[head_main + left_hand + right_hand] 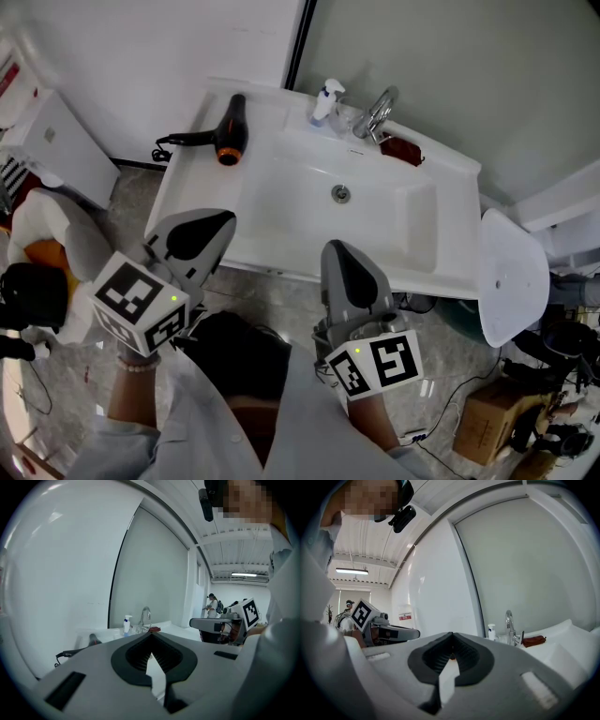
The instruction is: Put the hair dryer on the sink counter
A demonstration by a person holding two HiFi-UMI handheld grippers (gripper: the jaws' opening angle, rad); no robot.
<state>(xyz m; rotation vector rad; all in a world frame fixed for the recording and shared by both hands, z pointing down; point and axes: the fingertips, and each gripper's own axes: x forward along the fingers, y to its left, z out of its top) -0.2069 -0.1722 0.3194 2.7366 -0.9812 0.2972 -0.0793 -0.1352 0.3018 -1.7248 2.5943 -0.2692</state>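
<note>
Fingers [93, 677] clenched empty on my left gripper [217, 225], right gripper [339, 255]; black-and-orange plastic hair dryer [228, 134] lies on white sink counter [186, 183]. Looks done; next, stay clear.

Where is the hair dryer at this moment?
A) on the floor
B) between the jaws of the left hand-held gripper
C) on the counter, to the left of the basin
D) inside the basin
C: the hair dryer lies on the sink counter, left of the basin.

Left claw [214, 227] and right claw [343, 258] closed, empty.
</note>
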